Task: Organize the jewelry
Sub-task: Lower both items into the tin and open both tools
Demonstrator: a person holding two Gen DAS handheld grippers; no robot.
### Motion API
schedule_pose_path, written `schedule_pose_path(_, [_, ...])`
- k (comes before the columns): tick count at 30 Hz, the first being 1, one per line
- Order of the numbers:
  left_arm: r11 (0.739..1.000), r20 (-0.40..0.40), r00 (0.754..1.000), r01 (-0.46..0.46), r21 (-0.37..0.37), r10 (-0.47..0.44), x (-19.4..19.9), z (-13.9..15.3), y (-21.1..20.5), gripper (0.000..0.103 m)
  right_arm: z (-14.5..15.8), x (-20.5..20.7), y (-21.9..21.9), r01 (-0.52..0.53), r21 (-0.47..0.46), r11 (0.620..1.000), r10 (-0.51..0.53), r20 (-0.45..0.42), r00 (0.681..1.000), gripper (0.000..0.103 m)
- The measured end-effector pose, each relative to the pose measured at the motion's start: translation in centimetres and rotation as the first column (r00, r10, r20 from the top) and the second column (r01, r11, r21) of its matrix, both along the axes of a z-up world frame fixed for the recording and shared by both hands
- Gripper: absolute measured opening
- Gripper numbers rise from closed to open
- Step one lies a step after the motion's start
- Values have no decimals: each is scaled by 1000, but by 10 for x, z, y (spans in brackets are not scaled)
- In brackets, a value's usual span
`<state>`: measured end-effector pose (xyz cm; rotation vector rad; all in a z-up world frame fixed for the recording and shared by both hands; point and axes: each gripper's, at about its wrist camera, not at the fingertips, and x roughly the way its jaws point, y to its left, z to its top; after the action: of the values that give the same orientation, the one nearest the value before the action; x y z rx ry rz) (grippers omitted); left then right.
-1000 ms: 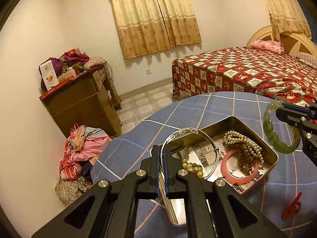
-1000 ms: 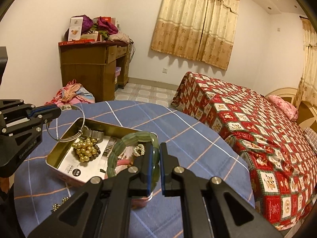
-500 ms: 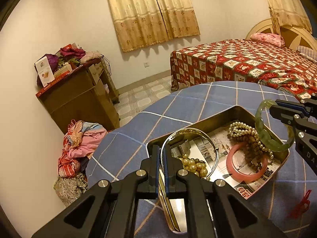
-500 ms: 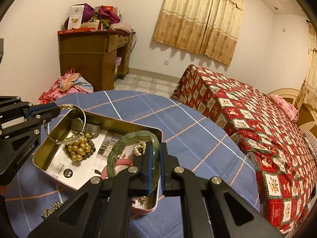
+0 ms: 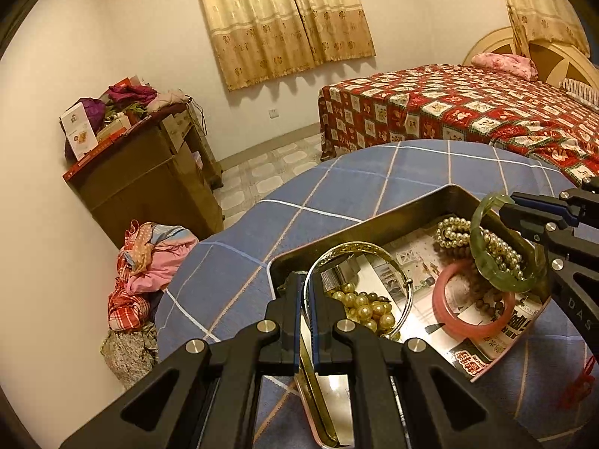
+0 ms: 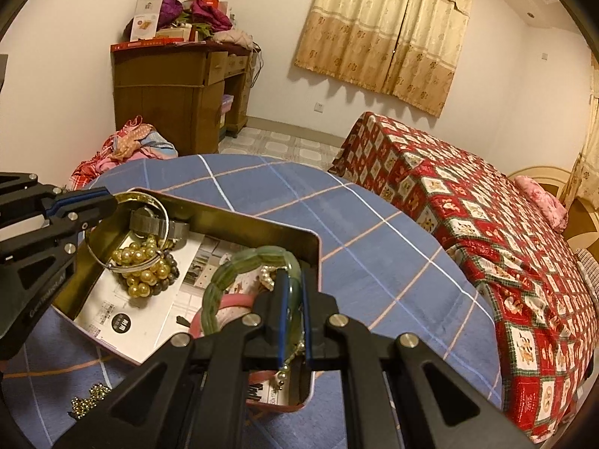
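Observation:
An open metal tin [image 5: 441, 194] [image 6: 239, 220] sits on the blue checked tablecloth. It holds a pearl strand [image 5: 455, 230], gold beads [image 5: 365, 305] [image 6: 144, 269], a pink bangle [image 5: 473, 331] and a watch [image 6: 149, 222]. My left gripper [image 5: 306, 280] [image 6: 112, 202] is shut on a thin metal bangle [image 5: 402, 273] [image 6: 112, 262] held over the tin's left end. My right gripper [image 6: 291, 280] [image 5: 507, 204] is shut on a green jade bangle [image 6: 247, 262] [image 5: 498, 275] held over the tin's right end.
A gold bead piece [image 6: 90, 398] and a red trinket [image 5: 580, 385] lie on the cloth [image 6: 374, 254] outside the tin. Beyond the round table are a bed [image 5: 468, 112], a wooden cabinet [image 5: 149, 183] and a clothes pile [image 5: 149, 262] on the floor.
Both grippers have come lower and closer over the tin, each still holding its bangle. The green bangle now hangs inside the tin's right end.

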<state>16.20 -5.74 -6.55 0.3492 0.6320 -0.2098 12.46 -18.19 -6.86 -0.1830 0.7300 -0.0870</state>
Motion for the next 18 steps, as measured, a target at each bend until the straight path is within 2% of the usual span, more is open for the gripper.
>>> schedule_pose_path(7, [1000,-3,1000,-5,3,5,3,-2,2,7,-5,3,1,0,9,1000,0,-9,1000,9])
schedule_pose_path(11, [1000,8,1000,-1,10,1,1,-1,1,8,-6,6,0,-4,31,1000,4,-18,1000,17])
schedule_pose_path(13, [999,16,1000,-19,30,19,0,0,0,12,-7,4,-1,-9,38,999,9,-18,1000,26])
schedule_pose_path(14, [999,21,1000,-24,30,24,0,2,0,23,-6,3,-1,-7,37,999,8,-13,1000,32])
schedule_pose_path(15, [999,28,999,-30,30,30,-2,3,1,45,-5,1,-2,-6,40,999,6,-9,1000,34])
schedule_pose_path(17, [998,71,996,-55,34,52,-7,6,4,75,-3,-1,-2,-1,43,999,1,-3,1000,40])
schedule_pose_path(18, [998,92,994,-59,31,56,-10,8,5,77,-2,-2,-2,2,44,999,-2,0,1000,47])
